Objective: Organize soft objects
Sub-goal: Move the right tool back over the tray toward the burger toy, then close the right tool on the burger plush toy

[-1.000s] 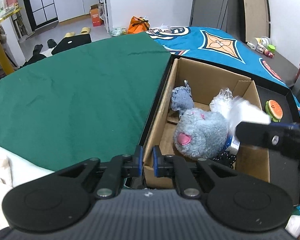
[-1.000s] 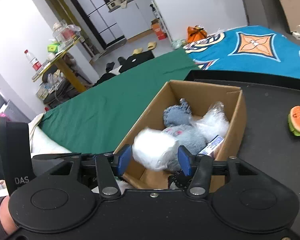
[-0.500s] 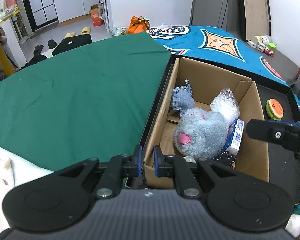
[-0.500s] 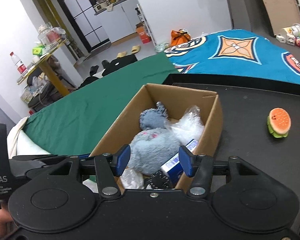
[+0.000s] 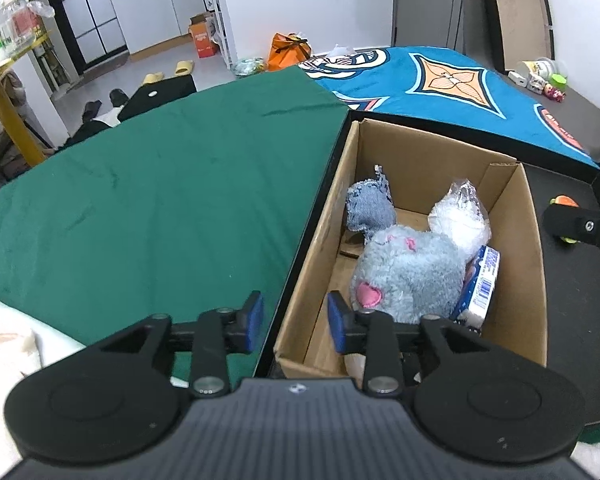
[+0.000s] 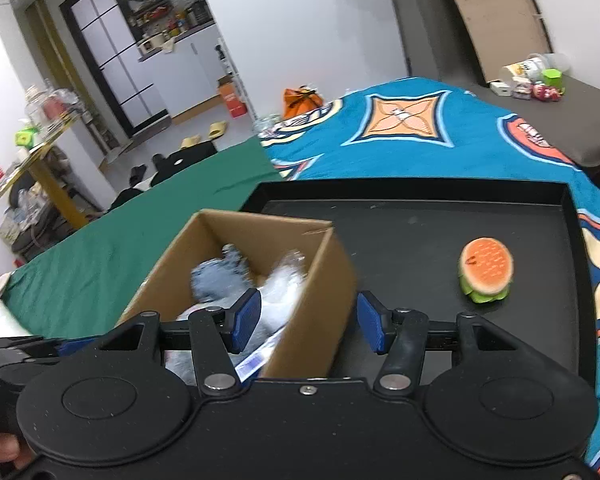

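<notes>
Left tool (image 5: 294, 322) is opening with nothing between its blue pads, poised over the near left wall of the cardboard box (image 5: 515, 280); my right tool (image 6: 307, 322) stands moderately wide and empty above the box's right wall. Inside the box lie a grey plush toy (image 5: 411, 272), a blue-grey cloth piece (image 5: 369, 210), a white wrapped bundle (image 5: 459, 220) and a small blue-and-white packet (image 5: 481, 284). On the black tray (image 6: 419, 232), well right of the box, sits a burger-shaped toy (image 6: 485, 270).
</notes>
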The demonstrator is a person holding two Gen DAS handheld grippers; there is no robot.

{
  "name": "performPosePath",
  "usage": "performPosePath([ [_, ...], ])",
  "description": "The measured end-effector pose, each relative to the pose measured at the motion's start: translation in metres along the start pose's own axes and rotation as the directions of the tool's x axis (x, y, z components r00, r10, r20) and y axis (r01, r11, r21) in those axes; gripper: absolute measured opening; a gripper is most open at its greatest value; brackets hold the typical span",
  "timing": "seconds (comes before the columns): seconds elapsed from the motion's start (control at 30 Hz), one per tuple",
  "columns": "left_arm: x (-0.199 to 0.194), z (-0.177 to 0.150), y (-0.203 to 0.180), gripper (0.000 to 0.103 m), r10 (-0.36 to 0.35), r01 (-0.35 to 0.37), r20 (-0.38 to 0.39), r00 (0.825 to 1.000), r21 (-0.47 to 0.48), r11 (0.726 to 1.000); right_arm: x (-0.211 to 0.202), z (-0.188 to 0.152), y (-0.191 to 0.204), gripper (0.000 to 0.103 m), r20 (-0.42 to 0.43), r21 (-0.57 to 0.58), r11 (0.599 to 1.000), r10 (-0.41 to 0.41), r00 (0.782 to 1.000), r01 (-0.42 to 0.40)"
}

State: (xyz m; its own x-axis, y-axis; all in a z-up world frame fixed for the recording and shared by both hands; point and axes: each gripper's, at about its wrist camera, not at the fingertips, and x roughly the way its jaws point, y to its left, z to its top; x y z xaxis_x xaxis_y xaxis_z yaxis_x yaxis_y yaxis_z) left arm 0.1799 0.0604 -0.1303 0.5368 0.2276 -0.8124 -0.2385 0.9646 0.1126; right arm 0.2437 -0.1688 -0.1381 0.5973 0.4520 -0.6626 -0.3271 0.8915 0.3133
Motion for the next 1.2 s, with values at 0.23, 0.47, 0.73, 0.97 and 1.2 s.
performPosePath([
  [0.23, 0.006, 0.011, -0.019, 0.041, 0.037, -0.037, -0.001, 0.999, 0.045, 0.998, 0.011, 0.004, -0.026, 0.054, 0.008, 0.025, 0.999, -0.043, 0.999, 0.043],
  [0.47, 0.015, 0.019, -0.036, 0.042, 0.067, -0.066, -0.006, 0.998, 0.085, 0.994, 0.024, 0.003, -0.056, 0.053, 0.011, 0.022, 0.996, -0.090, 0.996, 0.090],
  [0.73, 0.025, 0.028, -0.048, 0.042, 0.106, -0.104, -0.009, 0.994, 0.118, 0.987, 0.038, -0.001, -0.084, 0.055, -0.005, 0.060, 0.987, -0.147, 0.989, 0.147],
  [0.97, 0.033, 0.039, -0.052, 0.043, 0.115, -0.112, -0.018, 0.993, 0.132, 0.985, 0.050, 0.001, -0.103, 0.065, -0.002, 0.069, 0.976, -0.204, 0.979, 0.204],
  [1.2, 0.041, 0.044, -0.058, 0.043, 0.129, -0.123, -0.031, 0.991, 0.150, 0.981, 0.066, 0.002, -0.115, 0.066, -0.015, 0.056, 0.968, -0.242, 0.970, 0.243],
])
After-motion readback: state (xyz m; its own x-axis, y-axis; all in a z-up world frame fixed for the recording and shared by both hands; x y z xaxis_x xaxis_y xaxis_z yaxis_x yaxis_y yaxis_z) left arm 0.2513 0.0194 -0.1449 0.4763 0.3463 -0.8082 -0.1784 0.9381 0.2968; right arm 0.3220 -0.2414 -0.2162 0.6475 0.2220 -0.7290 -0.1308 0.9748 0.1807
